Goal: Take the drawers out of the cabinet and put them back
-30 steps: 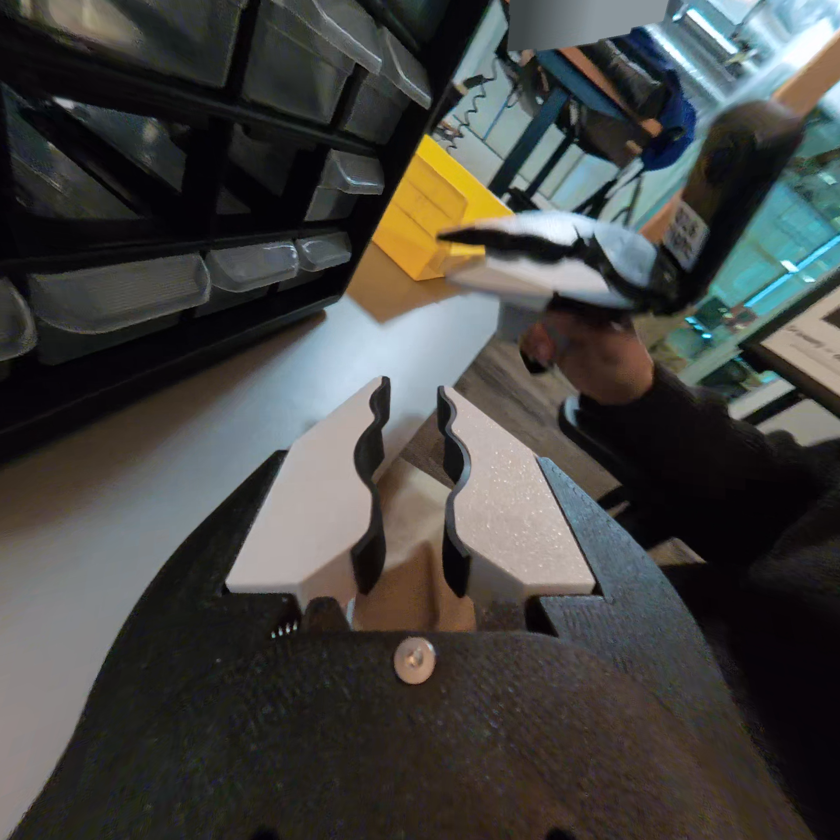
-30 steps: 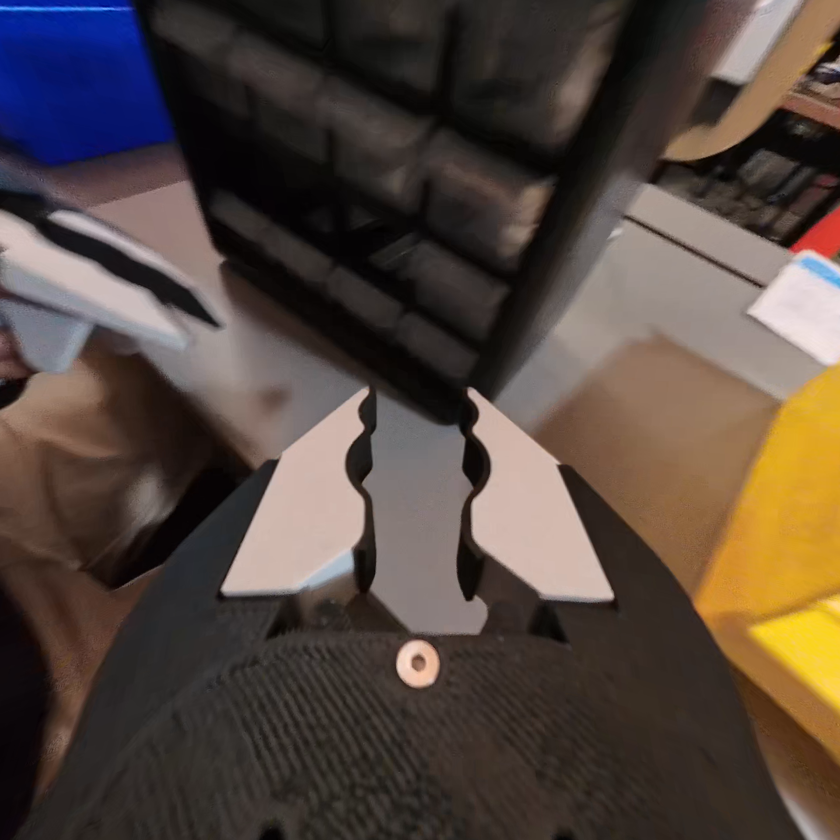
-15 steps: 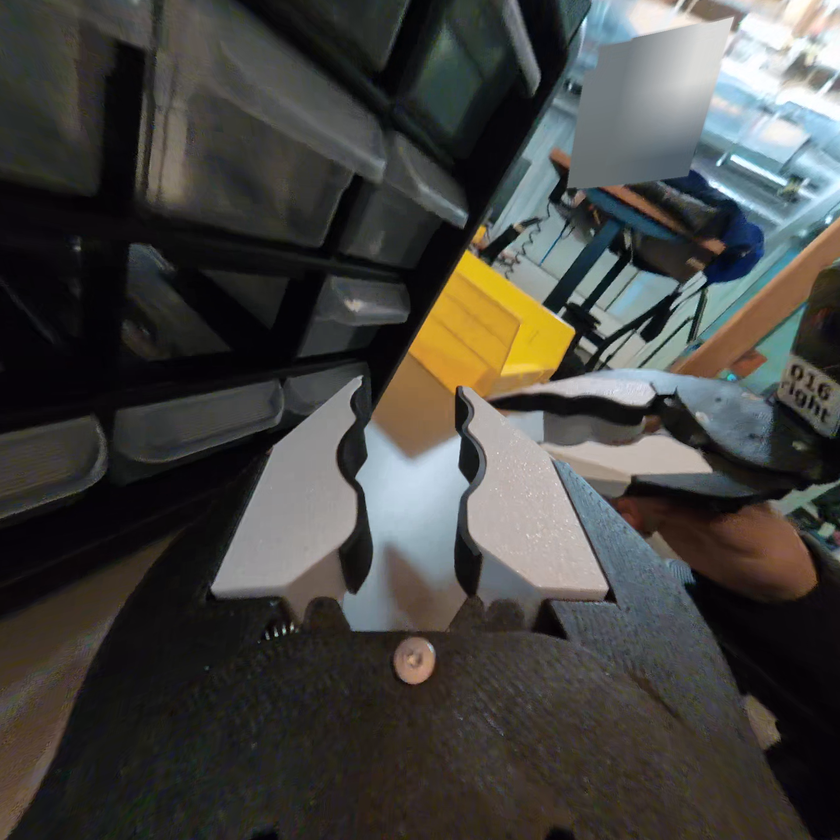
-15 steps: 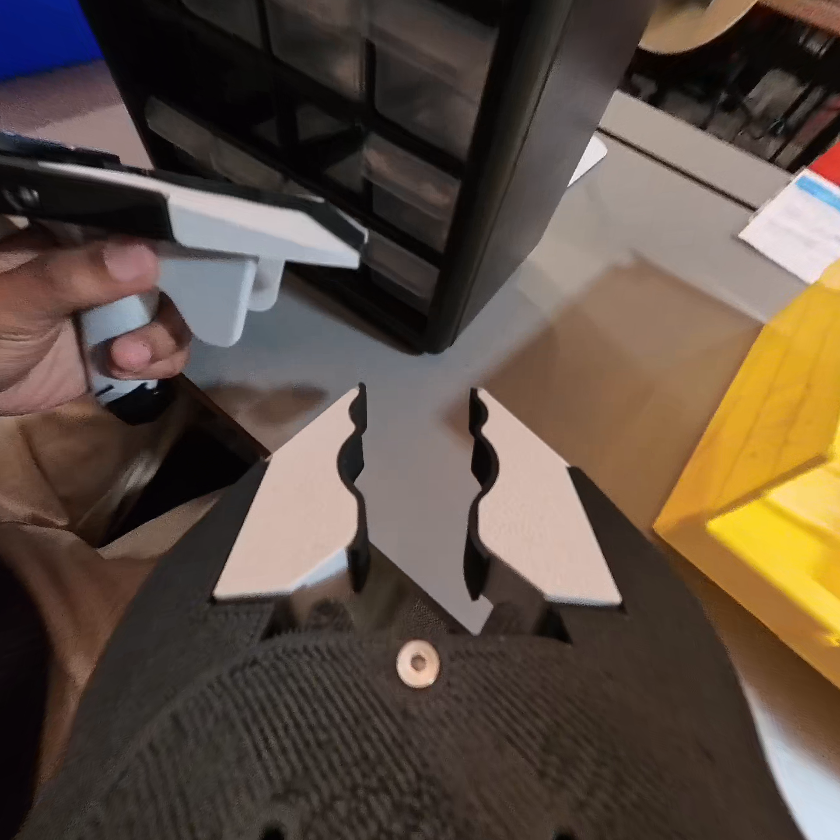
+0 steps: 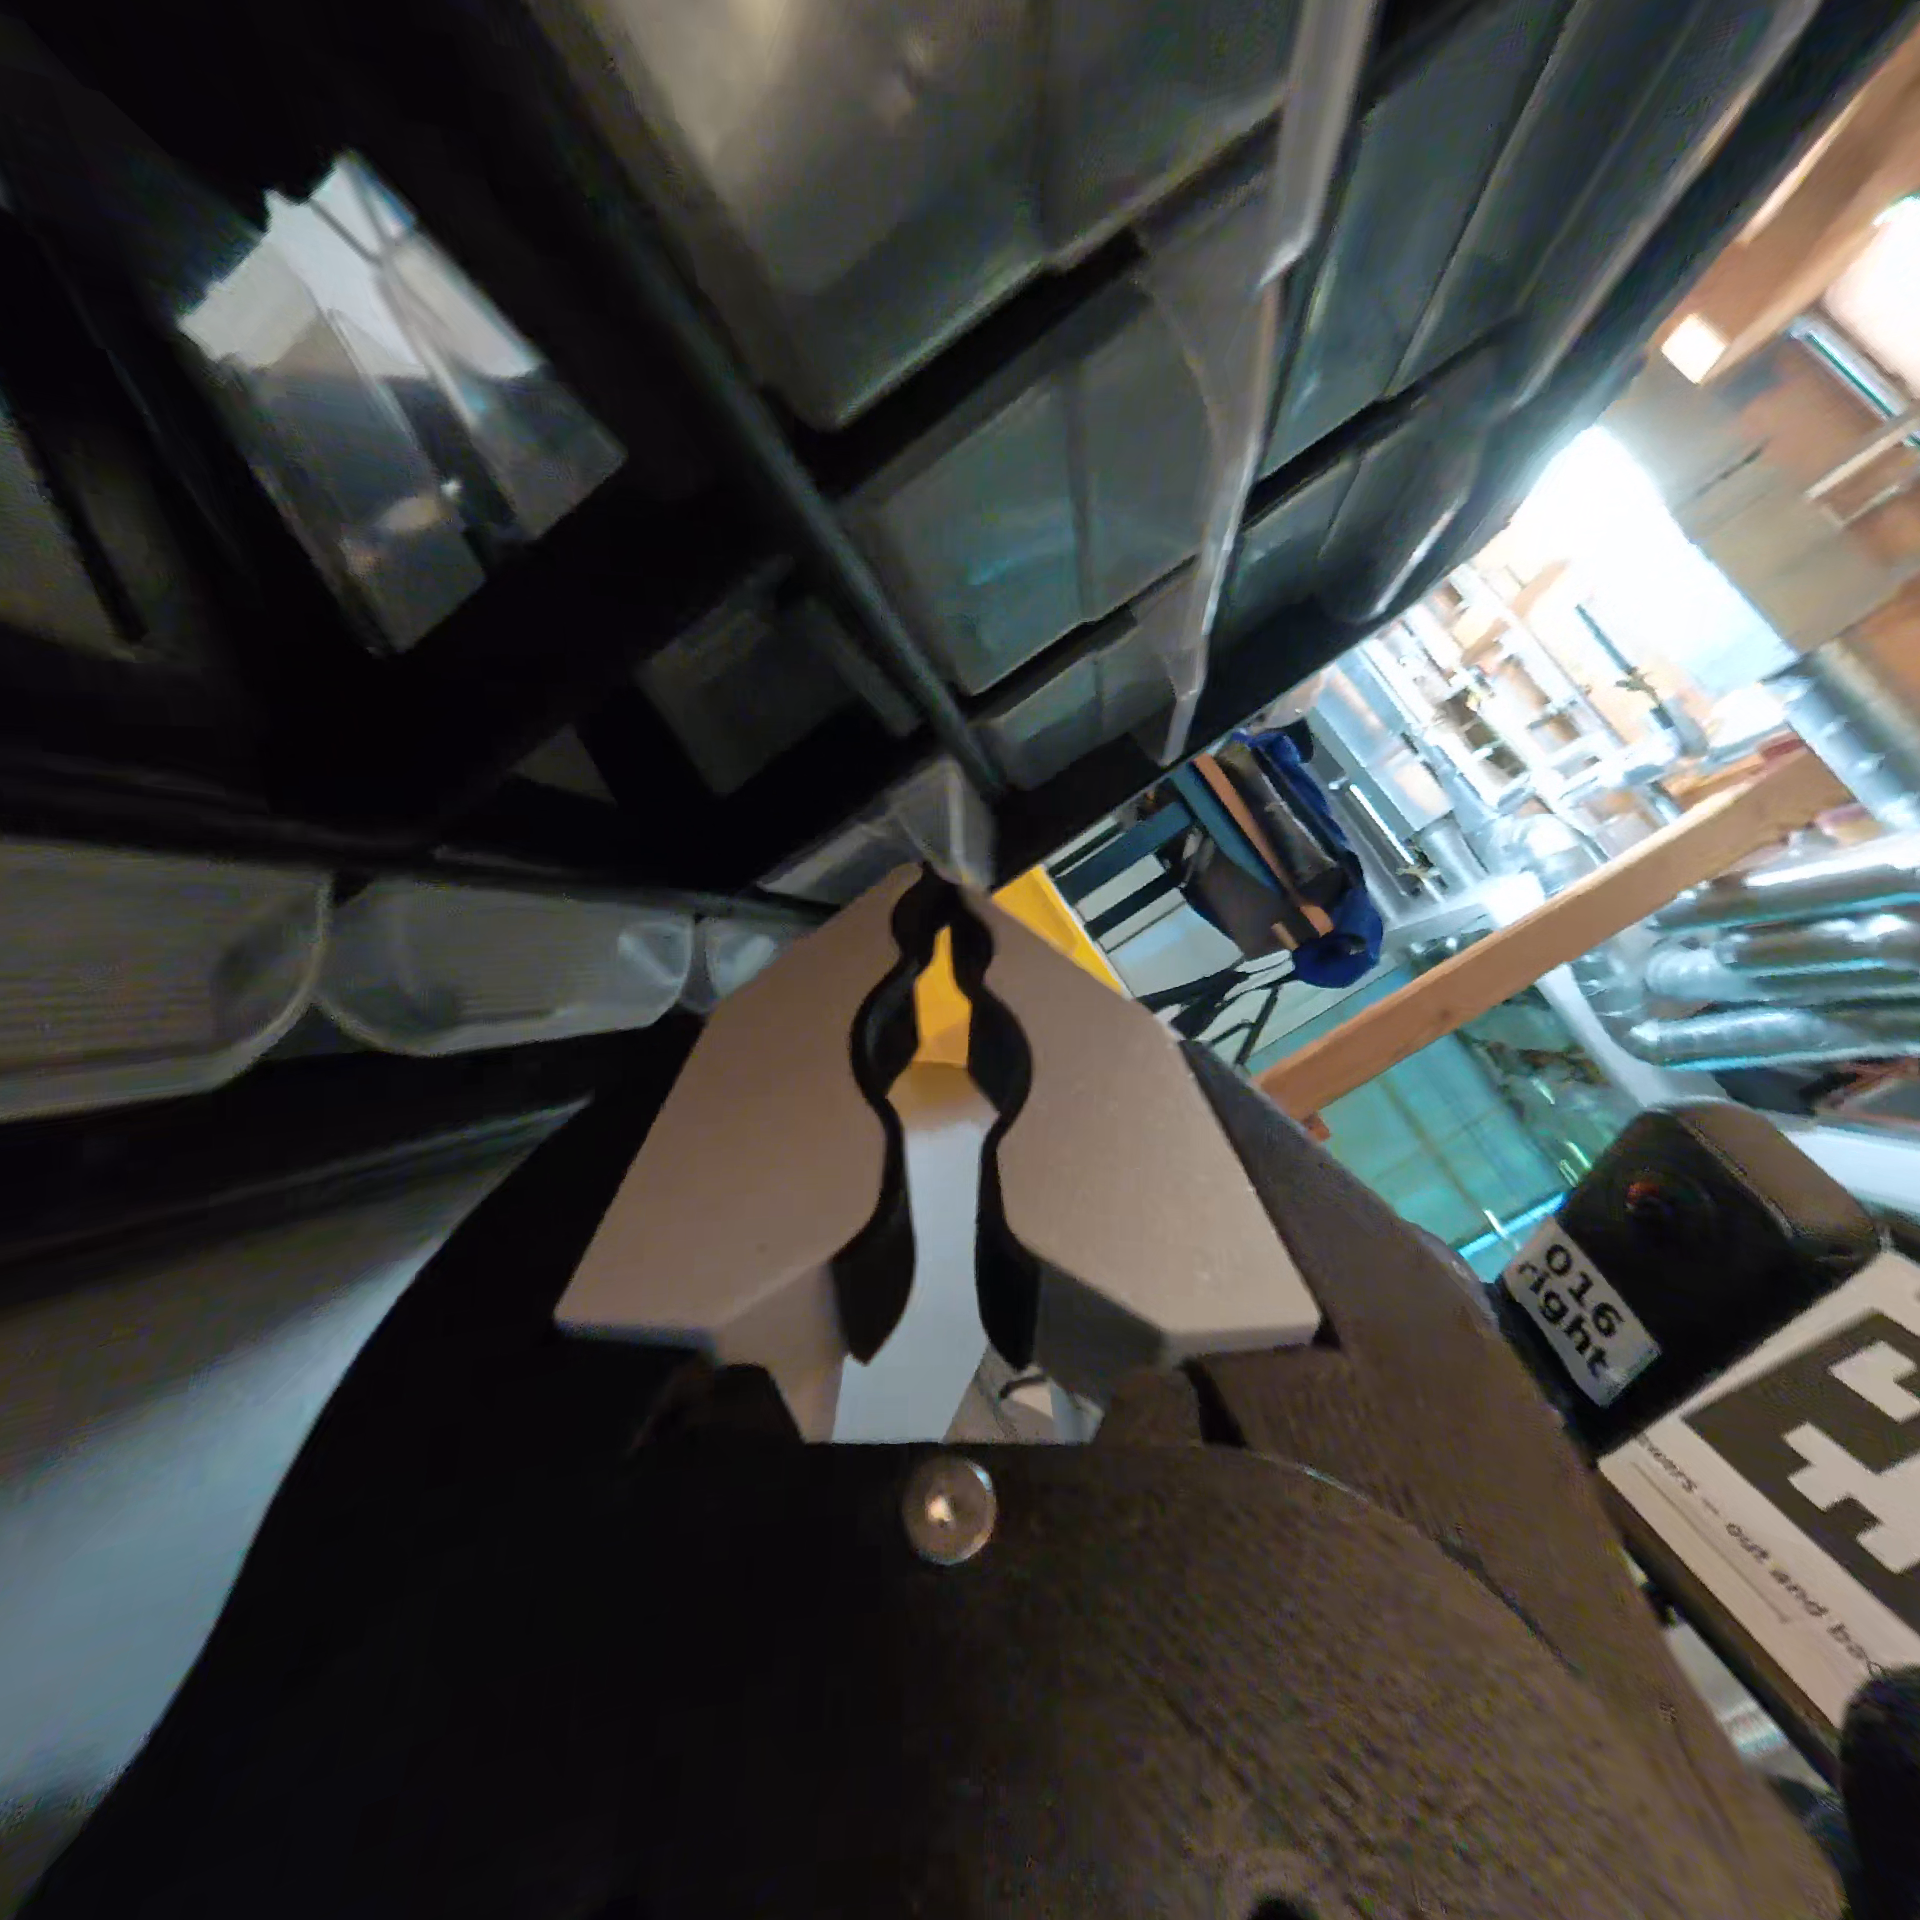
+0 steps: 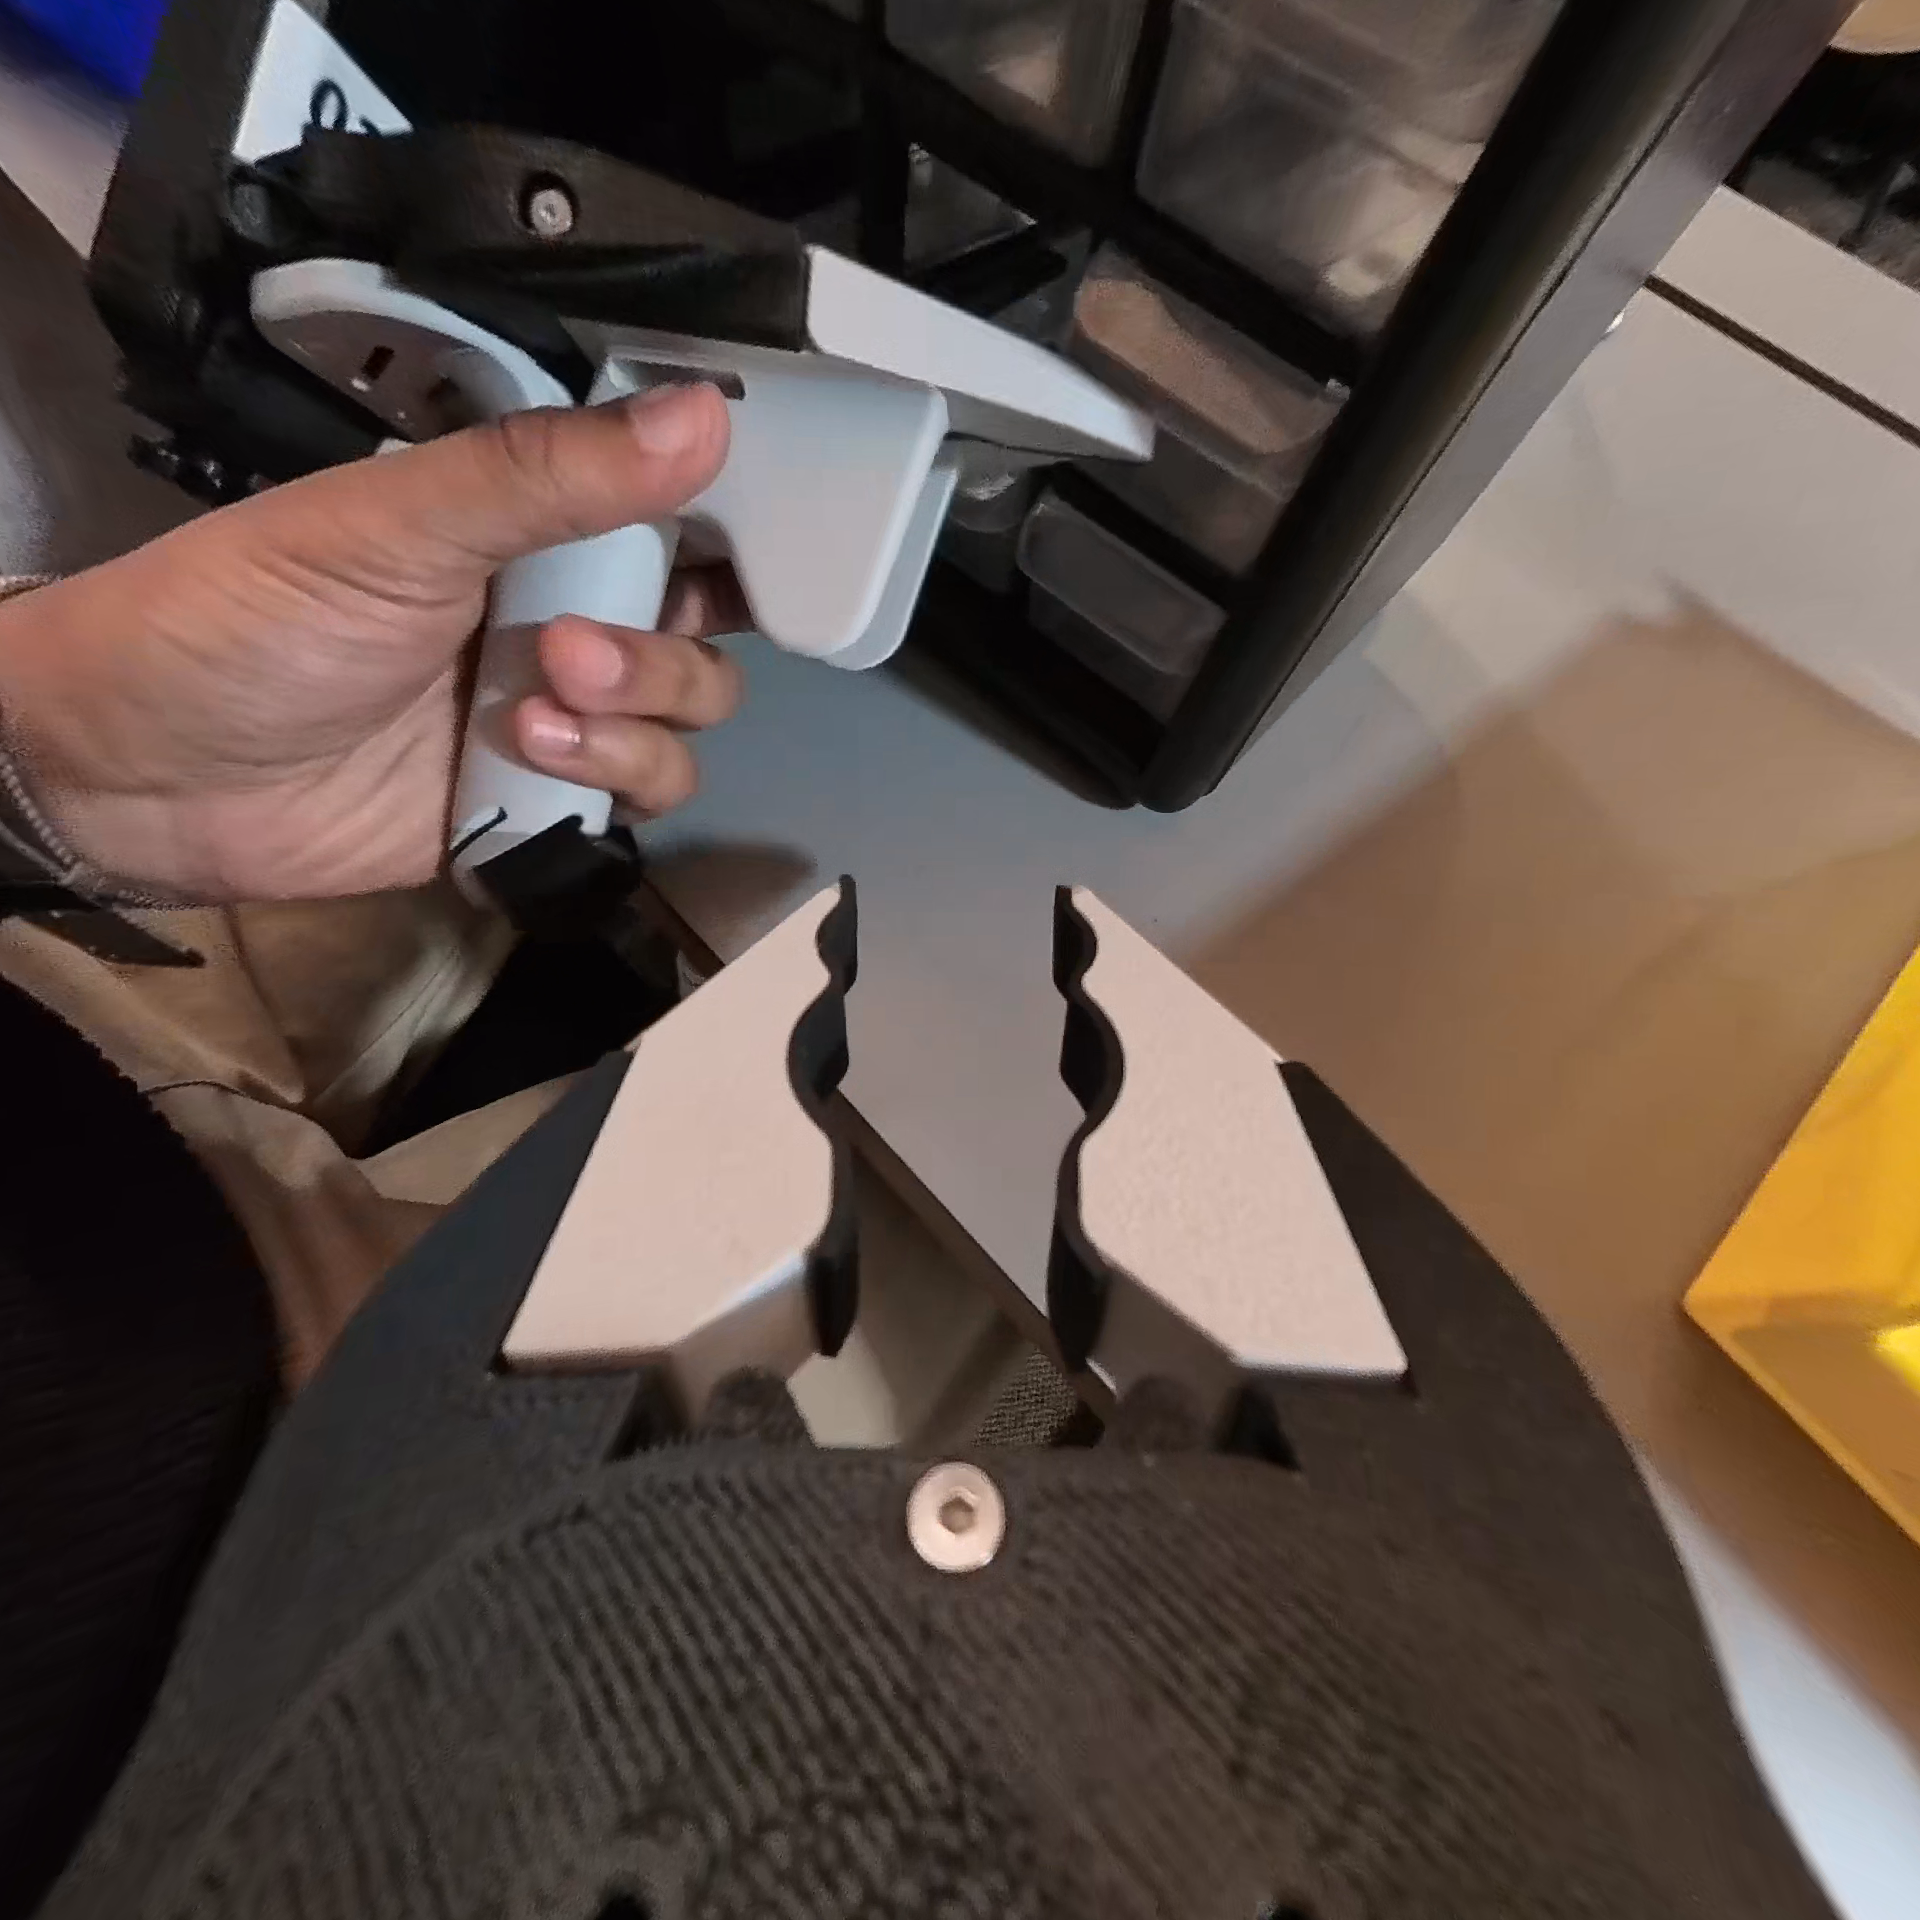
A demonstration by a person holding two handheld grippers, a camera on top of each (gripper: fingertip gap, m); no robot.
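Observation:
The black cabinet holds several clear plastic drawers and fills the upper left of the left wrist view. My left gripper is closed, its tips pinching the thin clear handle lip of a lower-row drawer. In the right wrist view the left gripper reaches into the cabinet's lower right column, at a drawer. My right gripper is open and empty, hovering over the grey table in front of the cabinet's right corner.
A person's hand holds the left gripper's handle. A yellow bin stands on the table to the right, and it also shows in the left wrist view. The other gripper's black camera block is close at the right.
My left gripper has moved up and in to the cabinet's lower drawers and closed from open onto a drawer handle. My right gripper has drawn back from the cabinet and stays open.

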